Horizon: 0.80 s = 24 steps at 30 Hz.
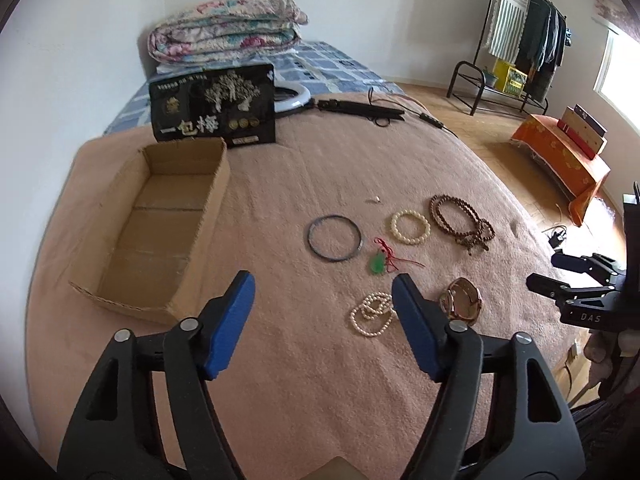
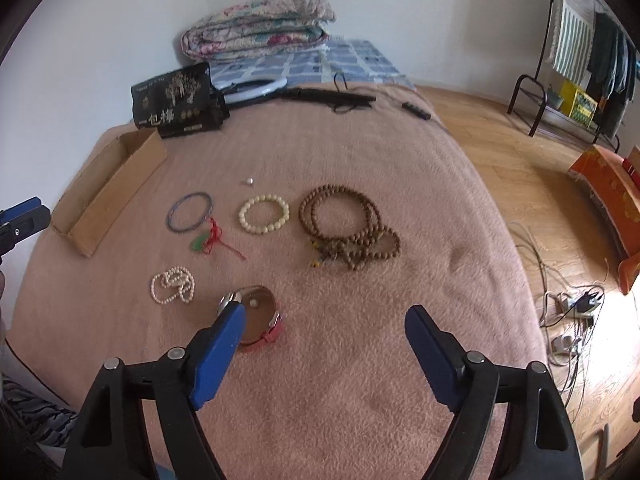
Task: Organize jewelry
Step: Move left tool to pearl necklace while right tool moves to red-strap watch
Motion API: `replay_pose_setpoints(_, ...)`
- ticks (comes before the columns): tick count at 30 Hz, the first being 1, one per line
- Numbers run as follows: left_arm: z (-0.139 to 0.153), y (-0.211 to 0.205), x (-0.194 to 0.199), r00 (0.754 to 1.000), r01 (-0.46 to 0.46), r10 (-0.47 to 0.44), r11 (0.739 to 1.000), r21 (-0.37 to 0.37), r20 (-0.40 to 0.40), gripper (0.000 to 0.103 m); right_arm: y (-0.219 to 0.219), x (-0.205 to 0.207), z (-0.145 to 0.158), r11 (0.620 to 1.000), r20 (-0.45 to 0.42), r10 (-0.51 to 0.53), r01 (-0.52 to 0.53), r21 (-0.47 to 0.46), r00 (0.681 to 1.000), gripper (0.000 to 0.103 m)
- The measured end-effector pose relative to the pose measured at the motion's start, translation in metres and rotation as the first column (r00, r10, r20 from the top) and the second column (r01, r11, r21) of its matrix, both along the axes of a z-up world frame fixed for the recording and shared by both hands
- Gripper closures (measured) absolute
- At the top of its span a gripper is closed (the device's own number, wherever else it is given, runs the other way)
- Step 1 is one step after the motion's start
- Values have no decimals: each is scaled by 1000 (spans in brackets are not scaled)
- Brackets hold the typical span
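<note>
Pink blanket (image 1: 320,380) | left gripper (image 1: 324,288) agape, hovering | right gripper (image 2: 325,320) likewise

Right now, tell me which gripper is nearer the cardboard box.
Left. The left gripper hovers open just beside the cardboard box; the right gripper is open farther off, across the jewelry, with the box far to its left.

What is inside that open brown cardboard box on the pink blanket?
Nothing: the open brown cardboard box shows only its bare taped floor in the left wrist view. The strip of floor behind its near wall is hidden. The jewelry lies outside on the pink blanket.
</note>
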State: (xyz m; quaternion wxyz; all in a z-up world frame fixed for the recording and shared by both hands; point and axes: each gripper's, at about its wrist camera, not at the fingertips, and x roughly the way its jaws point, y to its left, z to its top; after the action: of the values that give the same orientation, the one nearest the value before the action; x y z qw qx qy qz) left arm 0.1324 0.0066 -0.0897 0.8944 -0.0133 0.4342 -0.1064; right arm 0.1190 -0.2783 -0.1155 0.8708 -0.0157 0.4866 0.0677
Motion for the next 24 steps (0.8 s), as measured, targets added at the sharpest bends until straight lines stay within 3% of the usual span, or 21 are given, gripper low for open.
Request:
replay_pose_setpoints(3, -22, -8, 10, 996, 33, -37, 998, -55, -84, 46, 3, 2, -19, 1000, -52, 14, -13, 20, 999, 26)
replay_pose_setpoints(5, -34, -17, 13, 991, 57, -66, 995, -78, -116, 46, 5, 4, -29, 999, -83, 19, -16, 39, 996, 30)
replay_pose_setpoints(9, -58, -36, 19, 981, 110, -119, 992, -66, -156, 53, 7, 13, -45, 996, -141, 8, 5, 94, 990, 37)
replay_pose_setpoints(15, -91, -47, 29, 962, 125, -138, 990, -68, -234, 58, 6, 26, -63, 990, -207, -11, 40, 137, 978, 46)
replay_pose_setpoints(24, -112, -63, 46, 949, 139, -154, 988, -74, -276, 60, 23, 42, -72, 987, -248, 14, 27, 161, 969, 52)
